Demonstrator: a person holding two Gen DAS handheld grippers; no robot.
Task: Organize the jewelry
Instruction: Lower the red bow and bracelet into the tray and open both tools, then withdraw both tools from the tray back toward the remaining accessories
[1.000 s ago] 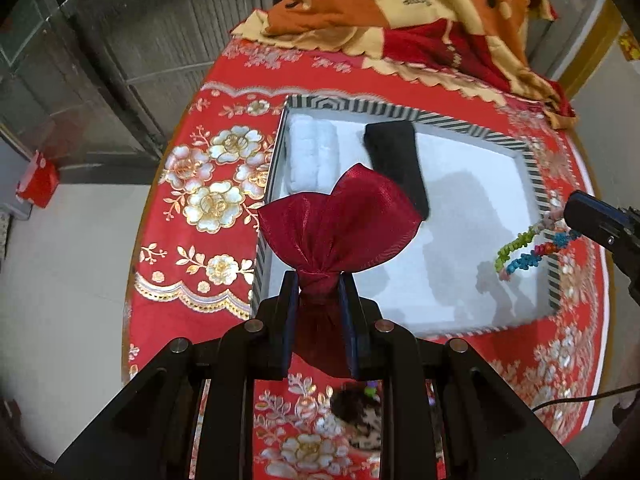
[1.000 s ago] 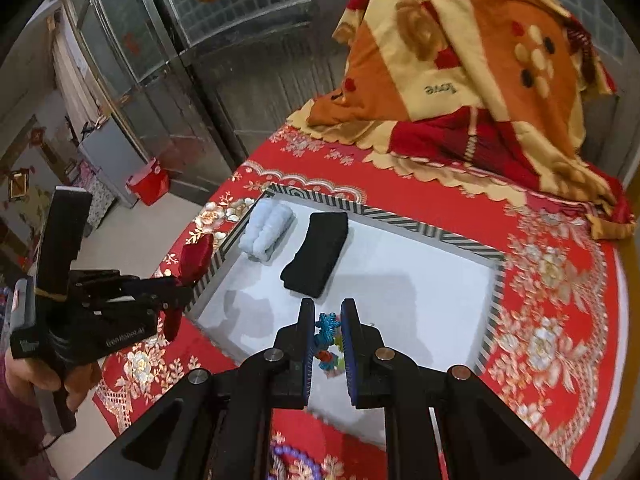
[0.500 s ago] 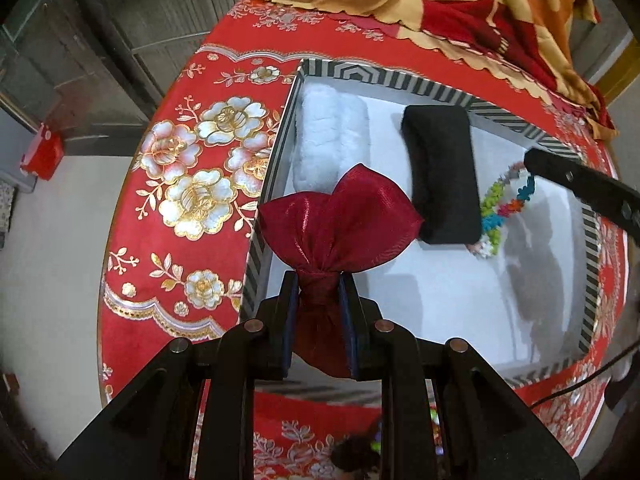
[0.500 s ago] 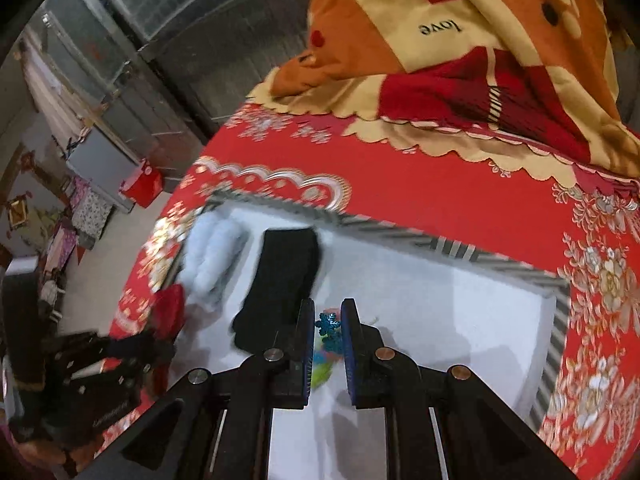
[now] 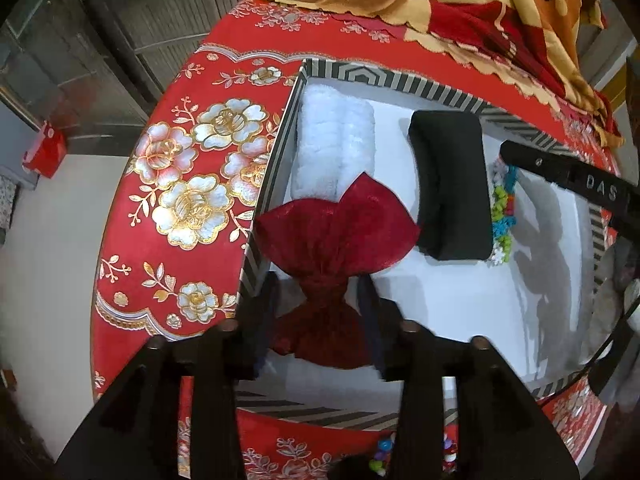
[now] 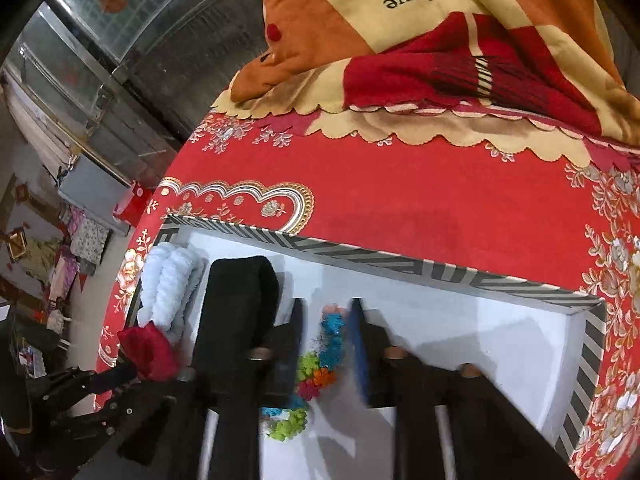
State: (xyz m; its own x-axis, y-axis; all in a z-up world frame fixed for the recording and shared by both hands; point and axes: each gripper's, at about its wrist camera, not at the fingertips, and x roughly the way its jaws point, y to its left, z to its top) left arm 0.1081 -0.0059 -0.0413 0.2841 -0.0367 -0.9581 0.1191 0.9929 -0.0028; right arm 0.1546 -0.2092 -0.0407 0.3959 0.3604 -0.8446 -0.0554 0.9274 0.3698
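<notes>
The left gripper (image 5: 320, 292) is opening, its jaws parting clear of the pinched neck of the dark red satin drawstring pouch (image 5: 336, 236), which is settling at the near left corner of the white-lined box with a black-and-white striped rim (image 5: 400, 80), seemingly so it lies beside the fluffy white rolled cushion (image 5: 336, 140); the right gripper (image 6: 326, 336) is opening too, letting go of the multicoloured beaded bracelet (image 6: 316, 364), which is lying on the box floor between its jaws, just beside the black padded cushion (image 6: 236, 312); motion blur is making any lingering contact hard to judge; outward, the red floral tablecloth (image 5: 192, 184) is carrying the box, and an orange patterned blanket (image 6: 400, 40) is heaped at the far edge.
</notes>
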